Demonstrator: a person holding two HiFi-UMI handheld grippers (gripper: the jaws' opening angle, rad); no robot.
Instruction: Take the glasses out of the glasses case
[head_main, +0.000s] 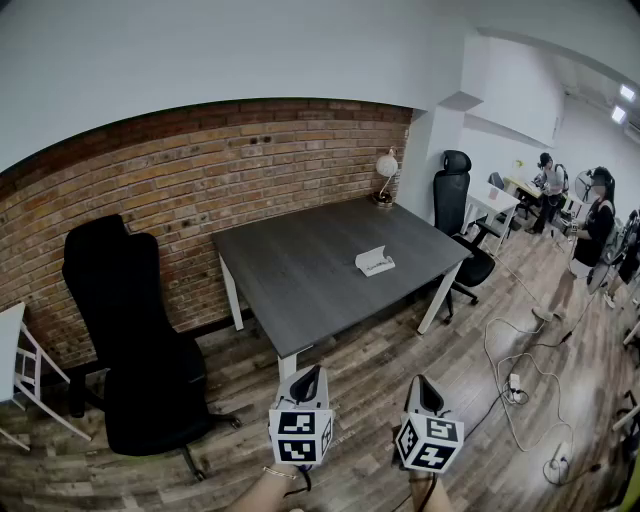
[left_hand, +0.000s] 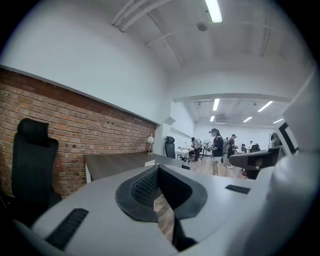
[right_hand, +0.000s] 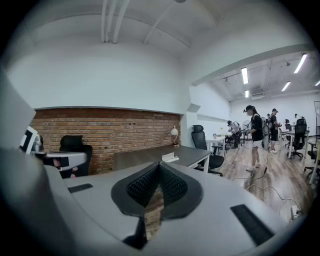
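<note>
Head view – table: dark grey table (head_main: 300, 275) standing against a brick wall (head_main: 150, 190), wood floor around it.
Head view – glasses case: white glasses case (head_main: 374, 262) lies on the table's right half, toward the front right corner, alone on the top; too small to tell whether its lid is up.
Head view – lamp: small lamp (head_main: 385, 170) at the far right corner, by the wall.
Head view – chairs: one black chair (head_main: 130, 330) left of the table, a second black chair (head_main: 455, 200) at its right end.
Head view – grippers: left gripper (head_main: 308, 375) and right gripper (head_main: 425, 385) side by side at the lower edge, well short of the table and apart from the case.
Left gripper view – jaws: left gripper (left_hand: 158, 172) closed, tips together, nothing between them; table (left_hand: 120, 162) and lamp (left_hand: 150, 141) lie beyond.
Right gripper view – jaws: right gripper (right_hand: 159, 167) closed, tips meeting, empty.
Right gripper view – glasses case: the case (right_hand: 170, 158) sits on the table (right_hand: 145, 156) just above the jaw tips in frame, untouched.
Right gripper view – background: several people (right_hand: 256, 135) stand at the far right.
</note>
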